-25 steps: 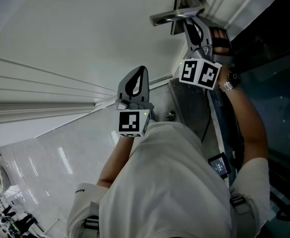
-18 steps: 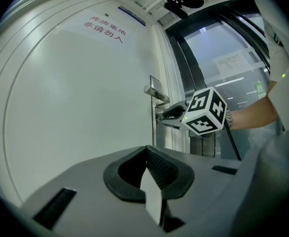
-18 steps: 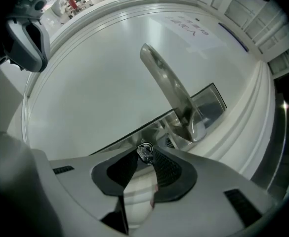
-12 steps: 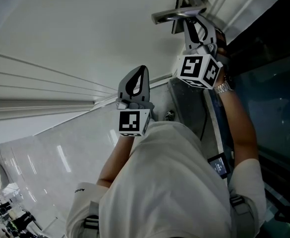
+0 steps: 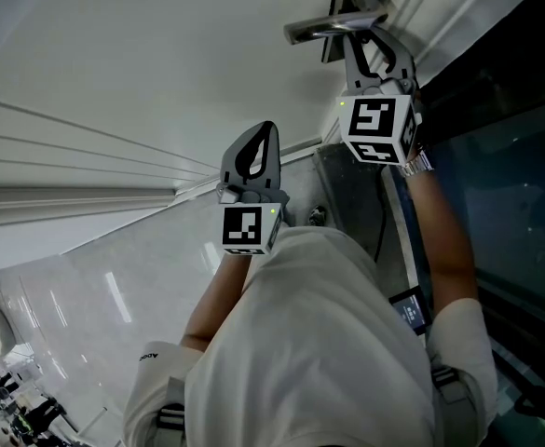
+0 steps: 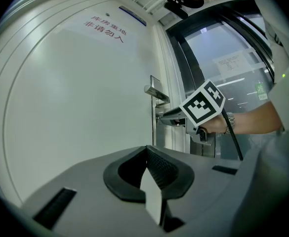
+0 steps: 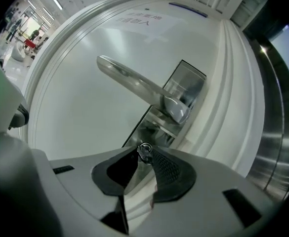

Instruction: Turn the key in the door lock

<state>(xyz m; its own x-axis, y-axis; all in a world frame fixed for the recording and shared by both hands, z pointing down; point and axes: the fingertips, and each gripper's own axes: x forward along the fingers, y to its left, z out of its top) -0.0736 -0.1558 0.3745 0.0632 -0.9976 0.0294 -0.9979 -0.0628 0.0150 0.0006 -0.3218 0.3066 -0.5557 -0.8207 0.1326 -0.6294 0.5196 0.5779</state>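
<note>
The white door point(image 5: 142, 63) fills most of the head view, and a dark glass panel point(image 5: 510, 156) runs along past its latch edge. There's a sign point(image 6: 104, 27) with red characters near the door's top edge, too small for me to read.

Both grippers are held out toward the door. The left gripper point(image 5: 268, 130) sits in front of the plain middle of the door, well apart from the hardware. Its fingers are pressed together at the tips with nothing in them.

The right gripper point(image 5: 361, 41) is over at the latch edge, just below the handle. It's nosed right up to the lock plate point(image 7: 186, 90), a tall metal strip close to that edge.

The handle point(image 7: 134, 85) is a silver lever that sticks out from the plate toward the door's middle.

The key point(image 7: 144, 153) is in the lock on the lower part of the plate, just under the lever's pivot. The right fingers are clamped on its head, one pad on each side. Only the round top of the key with its little ring shows, and the pads hide the rest.
</note>
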